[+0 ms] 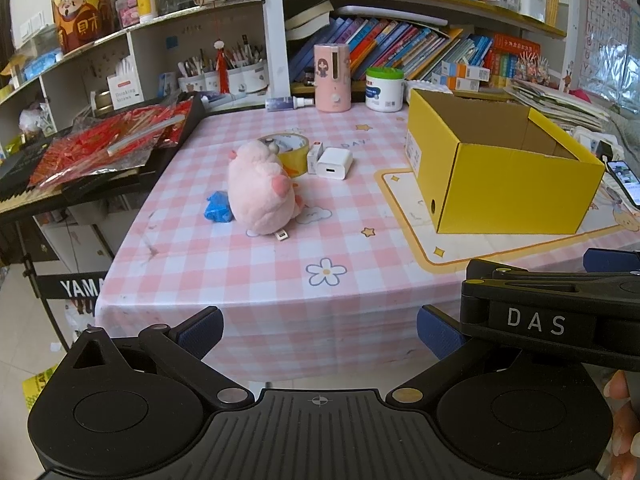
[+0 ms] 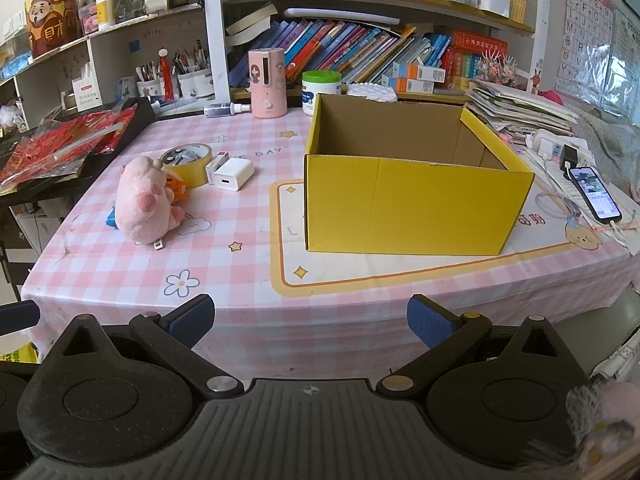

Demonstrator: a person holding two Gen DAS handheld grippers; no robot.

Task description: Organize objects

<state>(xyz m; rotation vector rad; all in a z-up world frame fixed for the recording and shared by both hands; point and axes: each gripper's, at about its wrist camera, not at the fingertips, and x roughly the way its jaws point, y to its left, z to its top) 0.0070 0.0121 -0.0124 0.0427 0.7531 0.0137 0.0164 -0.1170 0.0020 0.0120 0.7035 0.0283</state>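
A fuzzy pink plush toy (image 1: pixel 262 188), a matt yellow cardboard box (image 2: pixel 416 204), and a smooth, seemingly plastic checked tablecloth (image 2: pixel 240 280).

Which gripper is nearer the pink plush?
Left, as far as these views show. The pink plush sits ahead of the left gripper; from the right gripper it lies far left.

Even, soft indoor light; sharp centre, strong fisheye bend at the rims.

The tabletop (image 1: pixel 280 280) is lit brightly and evenly, and the box (image 2: pixel 416 208) and plush (image 1: pixel 260 188) cast only faint, soft shadows. Daylight glares through the plastic sheet (image 2: pixel 600 60) at the far right. Shelves (image 1: pixel 140 28) curve hard toward the corners, which go black. Both views carry a slight green-grey cast. A hand (image 2: pixel 612 420) at the right view's lower right edge is blurred; the rest is crisp.
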